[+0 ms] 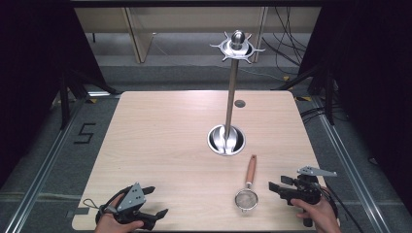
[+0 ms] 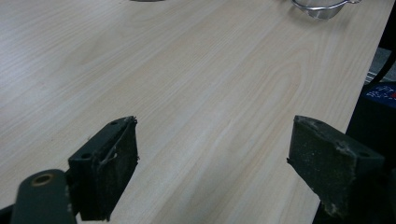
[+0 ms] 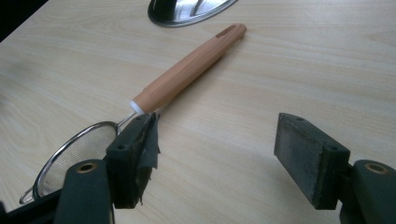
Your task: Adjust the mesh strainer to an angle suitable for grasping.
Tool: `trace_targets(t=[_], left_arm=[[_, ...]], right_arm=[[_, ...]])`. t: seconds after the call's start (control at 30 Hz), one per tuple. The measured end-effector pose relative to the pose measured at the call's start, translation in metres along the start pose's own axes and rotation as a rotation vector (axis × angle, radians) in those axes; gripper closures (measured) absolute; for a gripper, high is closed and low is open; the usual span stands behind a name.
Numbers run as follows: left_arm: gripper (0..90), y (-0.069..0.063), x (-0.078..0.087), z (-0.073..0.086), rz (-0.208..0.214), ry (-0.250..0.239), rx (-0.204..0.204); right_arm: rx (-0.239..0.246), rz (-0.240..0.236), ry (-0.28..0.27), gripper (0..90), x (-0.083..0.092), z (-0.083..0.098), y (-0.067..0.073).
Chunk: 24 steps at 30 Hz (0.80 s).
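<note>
Centrally on the light wooden desk (image 1: 160, 145) stands one metal stand (image 1: 231, 97), a slim pole rising from a round, shallow steel base dish (image 1: 226, 140) to a ring of hooks at the top; the dish appears to hold nothing but the foot of the pole and its reflections. One small mesh strainer (image 1: 247, 194) with a wooden handle lies flat on the desk just in front of that dish, mesh bowl toward the near edge and handle pointing back at the stand. Two grippers are held near the front edge: the left gripper (image 1: 154, 201) at the near left corner, well apart from everything, and the right gripper (image 1: 275, 186) just beside the strainer's bowl. The left gripper view has its jaws spread wide over bare wood, with a metal rim at the top edge. The right gripper view has its jaws also spread wide and empty, the strainer (image 3: 154, 100) lying just past the left-hand jaw, its handle's hanging slot visible there but too small to make out from above.
</note>
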<state>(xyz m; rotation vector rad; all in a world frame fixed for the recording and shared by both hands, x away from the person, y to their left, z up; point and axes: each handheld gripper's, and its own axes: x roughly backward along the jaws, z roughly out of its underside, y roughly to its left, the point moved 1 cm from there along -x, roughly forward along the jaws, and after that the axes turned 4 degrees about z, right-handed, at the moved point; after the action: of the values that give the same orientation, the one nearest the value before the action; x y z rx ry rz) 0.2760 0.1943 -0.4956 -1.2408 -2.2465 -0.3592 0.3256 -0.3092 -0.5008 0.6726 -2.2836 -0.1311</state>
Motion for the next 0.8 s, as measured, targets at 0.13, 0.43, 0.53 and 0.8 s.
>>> trace_targets(t=[0.13,0.43,0.53,0.8], left_arm=[[15.3,0.0,0.0,0.0,-0.001,0.0,-0.001],[15.3,0.0,-0.001,0.001,-0.001,-0.01,0.0],[15.3,0.0,-0.001,0.0,0.001,-0.013,0.002],[15.3,0.0,-0.001,0.001,0.001,-0.013,0.006]], right_arm=[[0.007,-0.017,-0.001,31.3,-0.002,0.0,0.0],[-0.033,-0.016,0.021,31.3,-0.002,-0.001,0.004],[-0.025,-0.006,0.028,31.3,-0.003,-0.002,0.005],[0.029,0.009,0.019,31.4,-0.009,-0.011,0.015]])
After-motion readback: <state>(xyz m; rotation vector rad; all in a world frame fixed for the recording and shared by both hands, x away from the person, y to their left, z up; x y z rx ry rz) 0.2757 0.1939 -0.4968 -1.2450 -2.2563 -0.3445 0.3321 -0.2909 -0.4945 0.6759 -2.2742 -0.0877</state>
